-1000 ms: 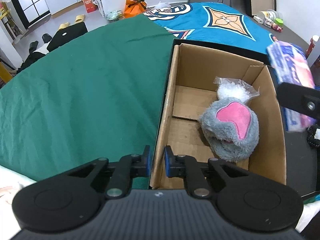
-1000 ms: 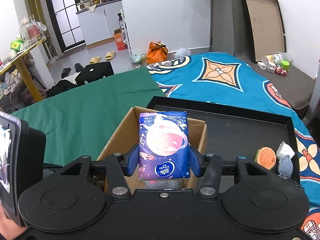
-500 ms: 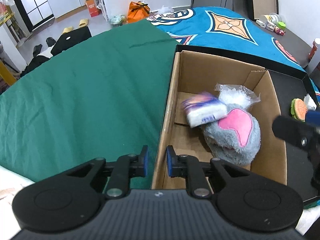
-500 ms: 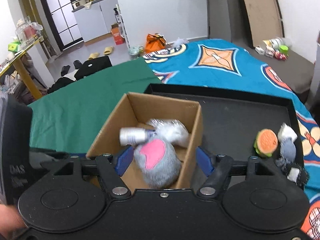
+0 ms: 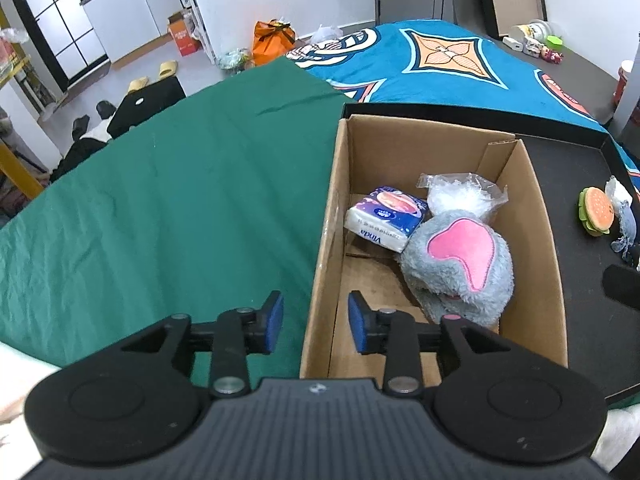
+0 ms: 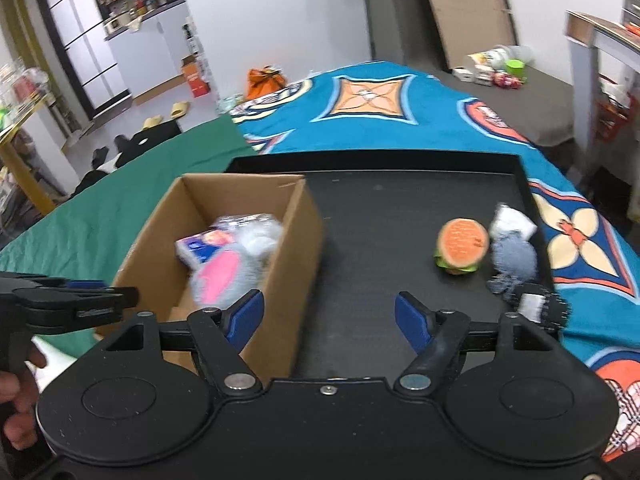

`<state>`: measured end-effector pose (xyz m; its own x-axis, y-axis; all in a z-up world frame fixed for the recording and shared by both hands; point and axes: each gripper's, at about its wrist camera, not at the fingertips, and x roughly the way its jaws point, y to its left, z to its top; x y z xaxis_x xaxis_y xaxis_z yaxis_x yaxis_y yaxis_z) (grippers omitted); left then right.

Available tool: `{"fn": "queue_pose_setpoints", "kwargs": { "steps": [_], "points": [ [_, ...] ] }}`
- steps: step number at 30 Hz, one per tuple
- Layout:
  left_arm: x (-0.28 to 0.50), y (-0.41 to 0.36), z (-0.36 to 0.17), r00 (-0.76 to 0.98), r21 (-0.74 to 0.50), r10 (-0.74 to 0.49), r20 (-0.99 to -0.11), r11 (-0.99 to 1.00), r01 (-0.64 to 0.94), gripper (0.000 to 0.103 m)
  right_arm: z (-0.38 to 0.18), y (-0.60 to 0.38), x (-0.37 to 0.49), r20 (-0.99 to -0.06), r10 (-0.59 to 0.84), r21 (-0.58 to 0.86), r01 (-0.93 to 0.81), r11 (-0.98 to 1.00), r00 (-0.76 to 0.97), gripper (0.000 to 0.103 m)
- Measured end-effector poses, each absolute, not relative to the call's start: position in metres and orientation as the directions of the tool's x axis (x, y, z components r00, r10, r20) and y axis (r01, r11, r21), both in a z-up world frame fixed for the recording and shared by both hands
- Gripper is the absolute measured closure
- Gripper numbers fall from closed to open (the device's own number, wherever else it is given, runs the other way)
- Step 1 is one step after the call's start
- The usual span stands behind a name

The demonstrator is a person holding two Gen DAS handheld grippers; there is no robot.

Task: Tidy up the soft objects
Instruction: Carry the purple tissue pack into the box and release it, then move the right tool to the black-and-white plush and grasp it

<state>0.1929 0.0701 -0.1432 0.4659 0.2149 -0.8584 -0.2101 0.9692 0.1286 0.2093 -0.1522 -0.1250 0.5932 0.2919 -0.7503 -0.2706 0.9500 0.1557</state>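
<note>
Cardboard box (image 5: 326, 240) wall sits between spread left claw (image 5: 315, 328) pads; right claw (image 6: 329, 317) spread over bare tray (image 6: 380, 216).

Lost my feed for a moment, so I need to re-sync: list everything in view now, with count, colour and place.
cardboard box: 1, brown, on black tray
tissue pack: 1, blue and white, inside box
plush toy: 1, grey with pink patch, inside box
plastic bag: 1, clear, inside box behind plush
burger toy: 1, orange and green, on tray
knit items: grey and white cluster beside burger, count unclear
black tray: 1, on cloths
green cloth: 1, left
blue patterned cloth: 1, beyond
left claw: open, straddling box wall
right claw: open, empty
</note>
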Motion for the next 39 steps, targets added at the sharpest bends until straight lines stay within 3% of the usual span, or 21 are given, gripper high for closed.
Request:
{"fn": "queue_pose_setpoints", "kwargs": {
  "steps": [15, 39],
  "points": [
    [0.193, 0.060, -0.140, 0.462, 0.182, 0.261, -0.848, 0.961, -0.208, 0.044, -0.150, -0.219, 0.225, -0.766, 0.203, 0.133, -0.159, 0.978, 0.610, 0.031],
    [0.208, 0.045, -0.148, 0.419, 0.257, 0.318, -0.851, 0.946, -0.196, 0.041, -0.194, -0.255, 0.258, -0.775, 0.104, 0.043, -0.112, 0.993, 0.624, 0.036]
  ]
}}
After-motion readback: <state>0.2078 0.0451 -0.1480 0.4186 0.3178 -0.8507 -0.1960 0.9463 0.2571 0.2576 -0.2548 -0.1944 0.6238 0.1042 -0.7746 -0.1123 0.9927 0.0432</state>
